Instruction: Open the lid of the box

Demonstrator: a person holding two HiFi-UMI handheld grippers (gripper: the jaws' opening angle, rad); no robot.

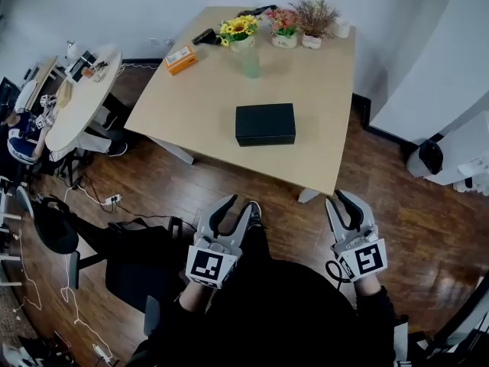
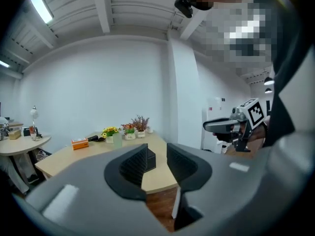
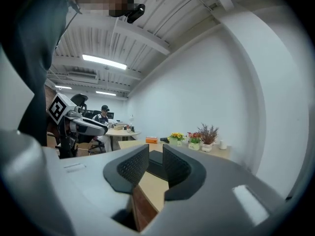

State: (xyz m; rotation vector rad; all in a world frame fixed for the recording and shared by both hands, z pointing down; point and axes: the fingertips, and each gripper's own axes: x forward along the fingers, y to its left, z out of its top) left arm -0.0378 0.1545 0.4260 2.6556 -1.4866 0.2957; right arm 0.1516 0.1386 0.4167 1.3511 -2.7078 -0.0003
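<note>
The black box [image 1: 265, 124] sits shut, lid down, around the middle of the pale wooden surface [image 1: 321, 98], alone there and touched by nothing. Behind it, toward the far edge, stand a greenish cup [image 1: 250, 61], a pot of yellow flowers [image 1: 238, 29], a pink-flowered pot [image 1: 284, 27] and a dried plant [image 1: 315, 17], with an orange packet [image 1: 180, 58] off to the left corner. Both tools hang well short of the surface, over the wood floor [image 1: 397, 205] by the person's body: the left hand-held gripper [image 1: 237, 205] and the right hand-held gripper [image 1: 341, 199] each have their jaws slightly parted, with nothing between them.
</note>
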